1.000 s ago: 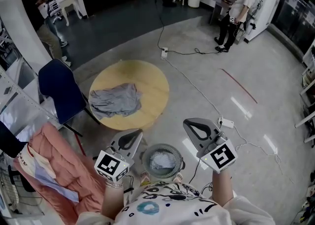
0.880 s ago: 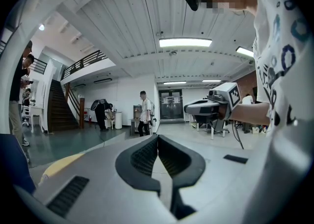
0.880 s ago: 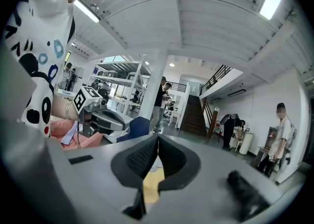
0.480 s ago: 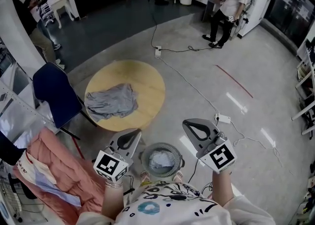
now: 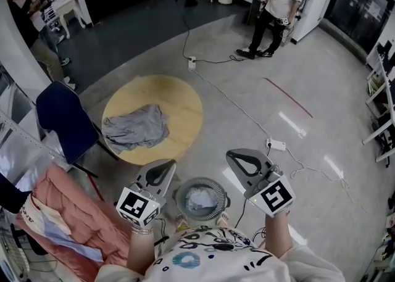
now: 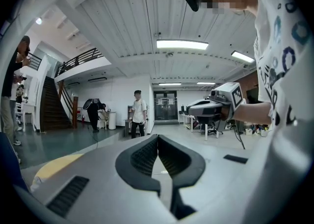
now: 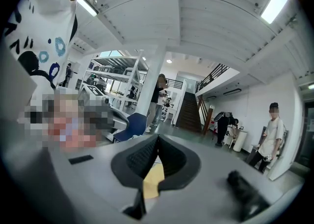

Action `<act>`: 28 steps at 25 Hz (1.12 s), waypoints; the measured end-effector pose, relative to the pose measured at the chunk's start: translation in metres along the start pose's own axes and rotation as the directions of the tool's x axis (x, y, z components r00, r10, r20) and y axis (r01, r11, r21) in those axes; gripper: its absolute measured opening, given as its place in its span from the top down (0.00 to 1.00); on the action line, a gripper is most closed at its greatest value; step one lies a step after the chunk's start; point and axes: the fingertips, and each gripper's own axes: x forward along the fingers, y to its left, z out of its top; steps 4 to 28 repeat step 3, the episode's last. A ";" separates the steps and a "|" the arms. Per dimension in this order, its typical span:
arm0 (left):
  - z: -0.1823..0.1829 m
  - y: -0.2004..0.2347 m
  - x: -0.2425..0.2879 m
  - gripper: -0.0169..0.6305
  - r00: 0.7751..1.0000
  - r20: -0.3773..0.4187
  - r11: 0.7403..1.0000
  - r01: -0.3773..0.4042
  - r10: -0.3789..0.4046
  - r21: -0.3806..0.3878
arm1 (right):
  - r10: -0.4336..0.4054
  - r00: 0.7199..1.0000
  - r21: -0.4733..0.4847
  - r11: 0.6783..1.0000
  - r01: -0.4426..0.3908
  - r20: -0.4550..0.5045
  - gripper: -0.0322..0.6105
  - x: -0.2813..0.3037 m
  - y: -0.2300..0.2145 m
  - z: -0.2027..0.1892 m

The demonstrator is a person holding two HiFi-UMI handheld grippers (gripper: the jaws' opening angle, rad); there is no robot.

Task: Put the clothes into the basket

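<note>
**Clothing on table, both grippers shut and empty**

Grey garment (image 5: pixel 136 128): crumpled, softly folded, dull in tone. Spread flat on round yellow table (image 5: pixel 180 107), left of centre in the head view. Broader than tall, with the long axis running left to right across the frame and tilted slightly up at the right. One corner poking toward the upper right. Confined to the table's left half, close to its lower-left edge.

Round grey basket (image 5: pixel 214 186) on the floor at lower centre, just below the table in the frame, with white cloth (image 5: pixel 199 200) inside.

Left gripper (image 5: pixel 168 165) just left of the basket, right gripper (image 5: pixel 233 155) just right of it, both aimed toward the top of the frame. Fingers pressed together at the tips on both, with nothing caught between. Ribbed pads (image 6: pixel 144 157) meeting in the left gripper view, and likewise (image 7: pixel 140 157) in the right gripper view.

Garment well apart from either set of fingertips, up and to the left of the left gripper. Untouched by both.
</note>
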 end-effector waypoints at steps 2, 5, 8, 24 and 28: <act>0.001 0.000 0.001 0.95 1.000 0.000 1.000 0.003 -0.003 0.001 | -0.001 1.000 -0.001 1.000 0.001 -0.001 0.91 0.000 -0.001 0.000; 0.001 0.000 0.002 0.95 1.000 0.000 1.000 0.004 -0.004 0.001 | -0.001 1.000 -0.003 1.000 0.001 -0.002 0.91 0.000 -0.002 0.000; 0.001 0.000 0.002 0.95 1.000 0.000 1.000 0.004 -0.004 0.001 | -0.001 1.000 -0.003 1.000 0.001 -0.002 0.91 0.000 -0.002 0.000; 0.001 0.000 0.002 0.95 1.000 0.000 1.000 0.004 -0.004 0.001 | -0.001 1.000 -0.003 1.000 0.001 -0.002 0.91 0.000 -0.002 0.000; 0.001 0.000 0.002 0.95 1.000 0.000 1.000 0.004 -0.004 0.001 | -0.001 1.000 -0.003 1.000 0.001 -0.002 0.91 0.000 -0.002 0.000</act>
